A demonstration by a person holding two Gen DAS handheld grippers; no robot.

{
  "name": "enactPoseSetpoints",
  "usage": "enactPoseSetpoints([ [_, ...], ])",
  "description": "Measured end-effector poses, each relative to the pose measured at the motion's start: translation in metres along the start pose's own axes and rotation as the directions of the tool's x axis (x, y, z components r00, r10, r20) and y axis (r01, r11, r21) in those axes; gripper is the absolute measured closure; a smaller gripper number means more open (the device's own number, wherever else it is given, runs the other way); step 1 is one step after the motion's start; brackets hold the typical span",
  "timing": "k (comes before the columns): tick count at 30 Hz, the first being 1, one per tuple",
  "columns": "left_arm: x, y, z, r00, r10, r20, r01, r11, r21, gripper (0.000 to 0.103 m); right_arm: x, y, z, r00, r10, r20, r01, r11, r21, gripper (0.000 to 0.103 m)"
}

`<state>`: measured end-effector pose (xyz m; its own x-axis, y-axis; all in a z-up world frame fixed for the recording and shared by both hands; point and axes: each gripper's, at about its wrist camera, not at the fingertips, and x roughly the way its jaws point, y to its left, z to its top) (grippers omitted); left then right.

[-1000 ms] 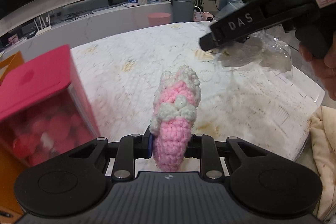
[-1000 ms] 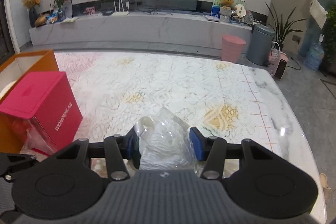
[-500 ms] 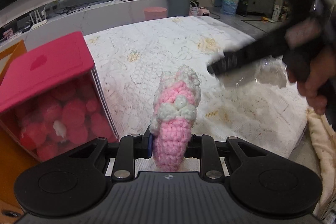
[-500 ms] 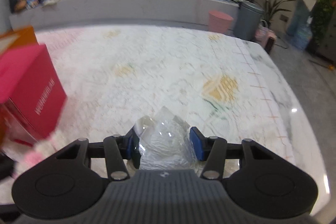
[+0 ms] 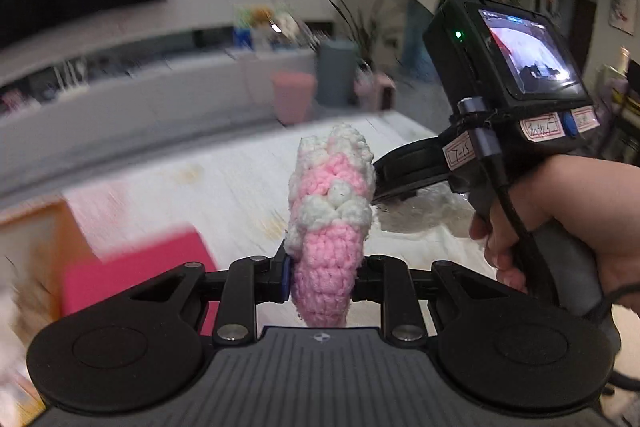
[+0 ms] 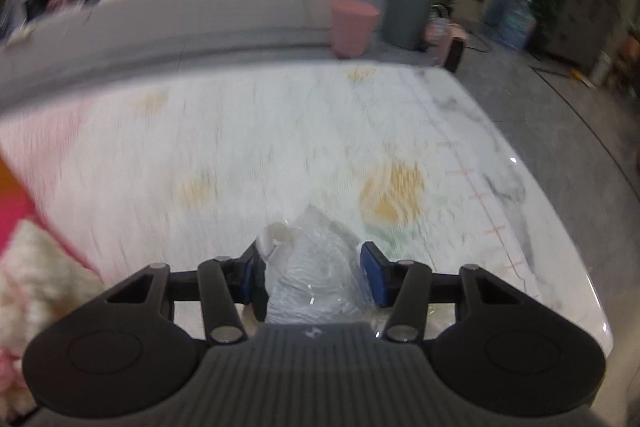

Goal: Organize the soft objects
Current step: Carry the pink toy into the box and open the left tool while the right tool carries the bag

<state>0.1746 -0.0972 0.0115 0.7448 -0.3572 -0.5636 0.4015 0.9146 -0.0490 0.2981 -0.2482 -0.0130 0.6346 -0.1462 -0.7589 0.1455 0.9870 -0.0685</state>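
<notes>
Gripping a knobbly pink-and-white crocheted toy (image 5: 332, 223), the left tongs (image 5: 322, 277) hold it upright at the centre of the left view, their pads pressed into its soft yarn. The right tongs (image 6: 314, 273) are closed on a crinkled clear plastic bag (image 6: 316, 267), low in the middle of the right view. Below both lies the bench (image 6: 260, 147), covered in a pale patterned cloth. A glossy pink box (image 5: 132, 271) sits blurred at lower left.

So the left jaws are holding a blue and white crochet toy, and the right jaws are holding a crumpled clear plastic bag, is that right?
Not quite. The crochet toy in the left gripper is pink and white, not blue and white, as the left wrist view shows. The right gripper does hold a crumpled clear plastic bag.
</notes>
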Motion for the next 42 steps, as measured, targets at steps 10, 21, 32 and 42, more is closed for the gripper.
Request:
enactPoseSetpoints([
  [10,-0.037,0.097,0.029,0.971,0.23,0.062,-0.224,0.971,-0.088,0.075,-0.055,0.12,0.076,0.981,0.155,0.119,-0.16,0.986,0.033,0.052],
  [21,-0.055,0.189,-0.014,0.911,0.41,-0.049,-0.412,0.897,-0.159,0.075,-0.092,0.266,0.062,0.9,0.432,0.06,-0.411,0.886,-0.213,0.052],
  [32,-0.048,0.238,-0.046,0.901,0.4,-0.168,-0.431,0.872,-0.234,0.071,-0.067,0.303,0.017,0.893,0.444,-0.072,-0.44,0.831,-0.339,0.052],
  [42,-0.057,0.238,-0.046,0.888,0.442,-0.123,-0.459,0.858,-0.229,0.032,-0.067,0.297,0.013,0.885,0.462,-0.063,-0.452,0.819,-0.353,0.052],
])
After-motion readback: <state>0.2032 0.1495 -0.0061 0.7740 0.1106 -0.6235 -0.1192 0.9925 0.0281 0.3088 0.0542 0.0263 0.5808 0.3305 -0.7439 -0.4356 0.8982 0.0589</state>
